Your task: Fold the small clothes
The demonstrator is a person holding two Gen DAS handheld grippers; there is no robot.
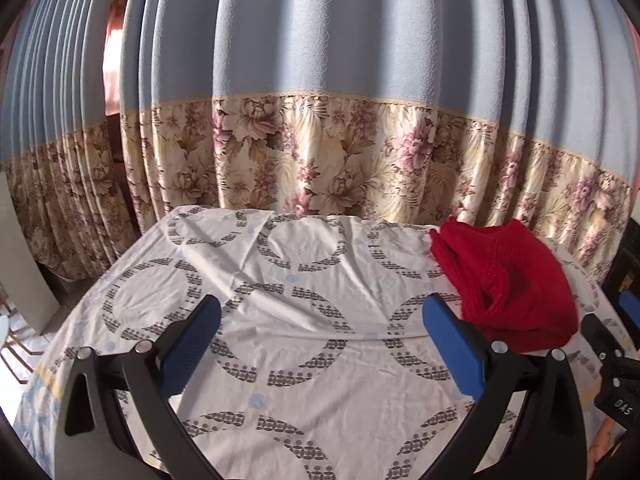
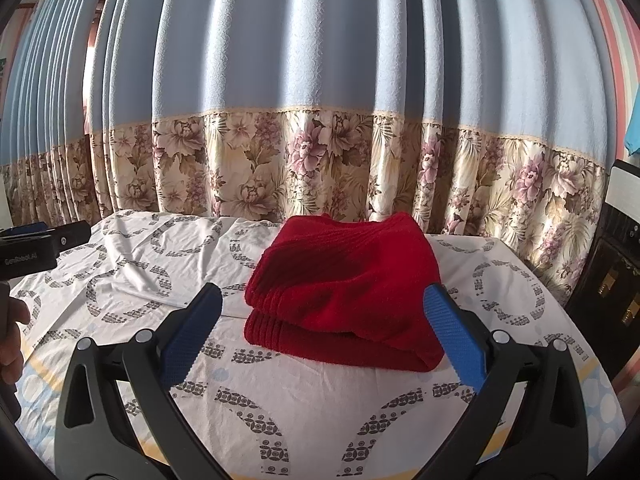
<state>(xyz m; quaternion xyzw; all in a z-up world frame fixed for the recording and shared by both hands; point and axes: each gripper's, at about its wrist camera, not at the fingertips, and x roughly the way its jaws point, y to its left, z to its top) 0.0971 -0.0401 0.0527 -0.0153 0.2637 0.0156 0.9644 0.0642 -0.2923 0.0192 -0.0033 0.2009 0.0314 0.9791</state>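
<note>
Both grippers hung over the table with their blue pads spread wide and nothing between them. Left gripper [image 1: 320,340] pointed at bare sheet [image 1: 304,264], white with grey ring prints and creased across the middle. Right gripper [image 2: 322,336] faced the red knit [image 2: 348,292], which lay folded in a thick stack on the sheet's far right part, near the curtain [image 2: 320,80] and touching neither gripper. From the left view the knit [image 1: 516,280] sat just past the right pad. A hand [image 2: 12,332] showed at the right view's left edge.
</note>
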